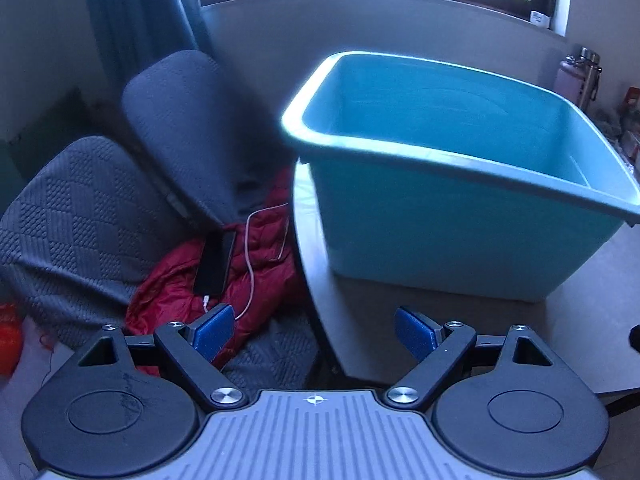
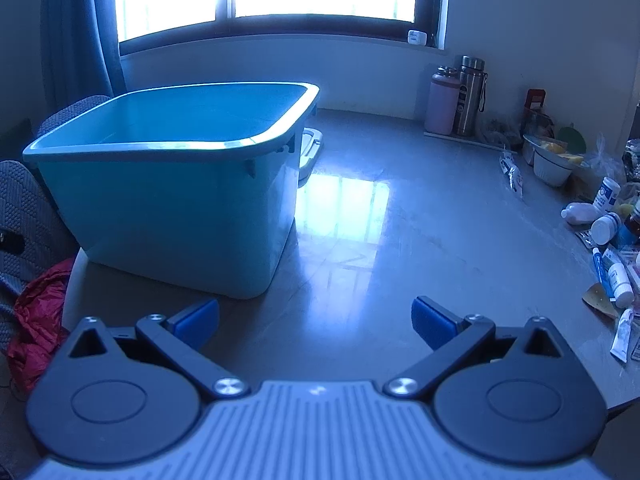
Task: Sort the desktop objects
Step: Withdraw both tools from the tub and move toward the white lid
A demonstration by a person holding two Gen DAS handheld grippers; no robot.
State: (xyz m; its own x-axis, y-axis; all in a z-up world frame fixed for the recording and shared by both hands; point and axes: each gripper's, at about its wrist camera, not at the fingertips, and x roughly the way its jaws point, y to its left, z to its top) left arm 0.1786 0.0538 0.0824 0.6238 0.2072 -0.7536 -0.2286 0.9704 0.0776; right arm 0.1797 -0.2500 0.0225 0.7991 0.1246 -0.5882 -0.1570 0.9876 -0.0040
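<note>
Both grippers are empty with their jaws spread wide, so the step in hand looks like the first reach for something to sort. The teal bin (image 2: pixel 172 184) stands on the bench (image 2: pixel 380 240) ahead and to the left of the right gripper (image 2: pixel 316 320), and ahead and slightly right of the left gripper (image 1: pixel 314 330); as far as its inside shows it holds nothing. The things to sort lie in a loose heap far to the right of the right gripper, along the bench edge: small white bottles (image 2: pixel 606 226), a blue-and-white tube (image 2: pixel 602 276), a white tube (image 2: pixel 622 334) and assorted packets.

To do this well, the right gripper should swing right toward the heap and single out one item that lies apart from its neighbours (the white tube nearest the bench edge looks the easiest), approach it across its narrow side with the blue pads (image 2: pixel 430 322) either side, and close only once the item sits between them. The small bottles lying on their sides may roll if nudged, so a straight descent is safer than a sideways sweep.

The right gripper hovers low over bare bench, level, pointing toward the window. The left gripper sits at the bench's left edge, half over a chair (image 1: pixel 80 216) with a red jacket (image 1: pixel 264 256) on it, aimed at the bin's near wall, well placed to steady the bin
</note>
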